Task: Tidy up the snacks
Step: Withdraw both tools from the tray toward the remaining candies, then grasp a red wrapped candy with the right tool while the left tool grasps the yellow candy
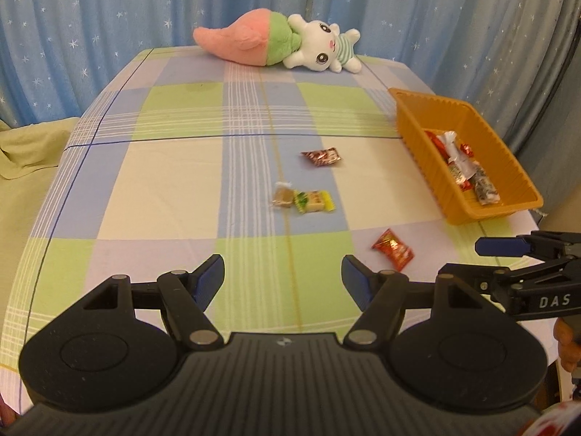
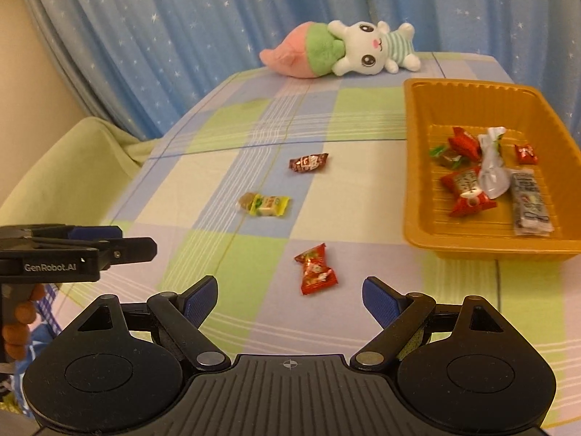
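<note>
Loose snacks lie on the checked tablecloth: a red packet (image 1: 393,250) (image 2: 316,269) nearest me, a yellow-green packet (image 1: 313,201) (image 2: 269,206) touching a brown one (image 1: 283,197), and a dark red packet (image 1: 322,156) (image 2: 308,162) farther back. An orange basket (image 1: 417,138) (image 2: 414,167) at the right holds several wrapped snacks. My left gripper (image 1: 283,278) is open and empty over the near table. My right gripper (image 2: 289,296) is open and empty, just short of the red packet. Each gripper shows at the edge of the other's view.
A pink-and-green plush with a white bunny (image 1: 279,41) (image 2: 341,49) lies at the far edge of the table. Blue starred curtains hang behind. A pale green covered seat (image 2: 72,167) stands left of the table. The person's hand (image 2: 20,323) grips the left handle.
</note>
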